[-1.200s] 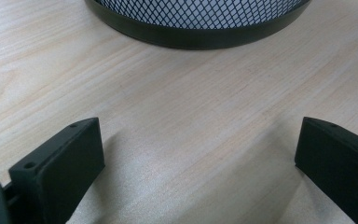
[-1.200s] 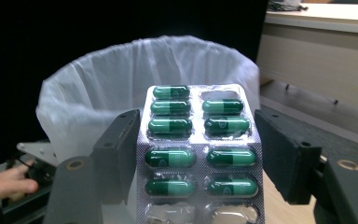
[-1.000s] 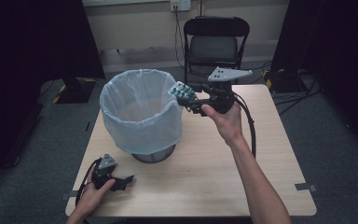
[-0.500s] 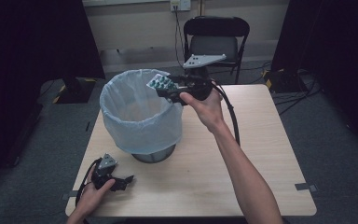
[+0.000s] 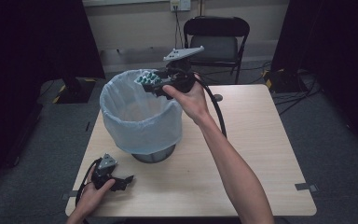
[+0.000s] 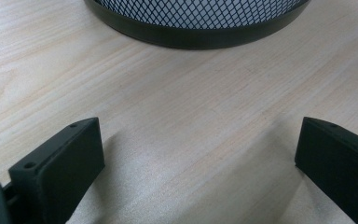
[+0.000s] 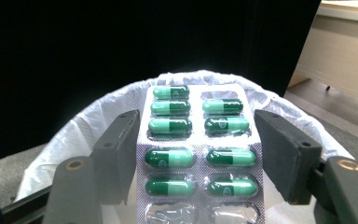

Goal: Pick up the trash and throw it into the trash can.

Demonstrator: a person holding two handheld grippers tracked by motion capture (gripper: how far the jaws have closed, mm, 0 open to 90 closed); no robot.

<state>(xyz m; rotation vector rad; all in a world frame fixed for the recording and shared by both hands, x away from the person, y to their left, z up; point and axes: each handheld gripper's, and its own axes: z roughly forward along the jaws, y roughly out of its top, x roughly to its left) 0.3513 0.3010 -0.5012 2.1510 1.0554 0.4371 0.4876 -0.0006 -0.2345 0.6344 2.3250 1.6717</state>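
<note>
— While the left hand (image 5: 89,196) rests at the near left corner of the table (image 5: 251,154), where is the right gripper (image 5: 161,84)?

— Over the waste bin (image 5: 140,116). A second ago it was beside the bin's right edge, above the table; half a second ago it reached the rim. Now it sits above the far right part of the white liner's opening, its grey plate tilted up.

— What does it carry?

— A blister pack (image 7: 198,154) of green capsules. In the right gripper view the foil card lies between the two black jaws, which stand just beside its long edges. Whether they press it or have let go, I cannot tell. The two nearest pockets look empty; nine capsules show.

— Where is the pack in the high view?

— The pack (image 5: 147,78) sticks out past the gripper, over the bag's mouth.

— And the left gripper (image 5: 116,179)?

— Unmoved on the table near the bin's base. Its jaws stand wide apart with nothing between them, bare wood and the bin's black mesh foot (image 6: 196,23) ahead.
</note>
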